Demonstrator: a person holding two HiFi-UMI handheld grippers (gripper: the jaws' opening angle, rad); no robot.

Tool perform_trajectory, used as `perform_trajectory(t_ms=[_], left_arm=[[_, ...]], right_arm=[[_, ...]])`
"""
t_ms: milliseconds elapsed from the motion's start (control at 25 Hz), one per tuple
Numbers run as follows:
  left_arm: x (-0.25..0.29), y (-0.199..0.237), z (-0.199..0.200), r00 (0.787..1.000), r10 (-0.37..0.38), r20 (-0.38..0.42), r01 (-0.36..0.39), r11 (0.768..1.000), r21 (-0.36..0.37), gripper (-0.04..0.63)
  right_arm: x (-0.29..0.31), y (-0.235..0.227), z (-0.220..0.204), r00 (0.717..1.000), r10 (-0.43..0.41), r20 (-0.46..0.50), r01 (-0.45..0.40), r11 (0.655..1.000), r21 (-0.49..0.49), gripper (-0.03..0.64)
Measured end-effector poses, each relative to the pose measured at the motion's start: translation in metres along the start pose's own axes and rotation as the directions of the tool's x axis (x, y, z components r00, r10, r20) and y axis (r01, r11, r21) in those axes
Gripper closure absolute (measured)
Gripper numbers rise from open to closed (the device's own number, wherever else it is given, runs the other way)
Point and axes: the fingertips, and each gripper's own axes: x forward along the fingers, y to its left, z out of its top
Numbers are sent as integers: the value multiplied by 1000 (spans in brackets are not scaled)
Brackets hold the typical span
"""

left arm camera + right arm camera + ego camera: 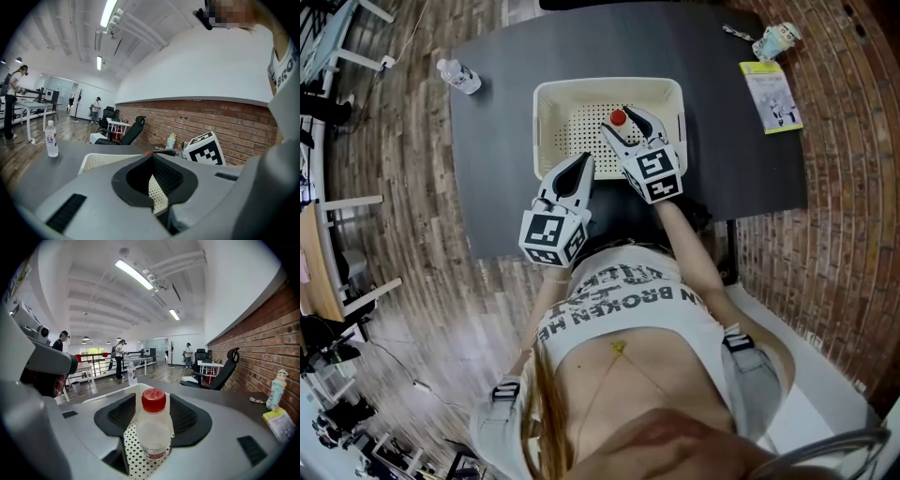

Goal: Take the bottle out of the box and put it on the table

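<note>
Red-capped bottle (152, 430) within parted right hand-held gripper (622, 120)

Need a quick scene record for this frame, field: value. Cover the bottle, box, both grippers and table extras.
bottle: red-capped bottle, upright inside the box
box: white perforated box on the dark table
right gripper: right gripper reaches into the box, fingers apart either side of the bottle, not clamped
left gripper: left gripper, fingers together, empty, by the box's near edge
table extras: water bottle at far left; booklet at right
status: bottle not yet lifted
</note>
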Motion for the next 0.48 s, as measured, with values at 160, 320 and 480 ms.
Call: perform_trajectory(t_ms=[160, 320, 480], left_arm=[[0, 2, -1, 1000, -3, -5, 3, 1000, -4, 591], [3, 3, -3, 1000, -6, -11, 6, 1000, -6, 591], [6, 5, -4, 1000, -7, -14, 6, 1000, -6, 591]], right_arm=[[5, -2, 4, 1000, -10, 23, 9, 1000, 30, 416], [7, -4, 2, 1000, -11, 22, 11, 1000, 25, 456], [7, -6, 1, 999, -18, 39, 17, 999, 35, 457]])
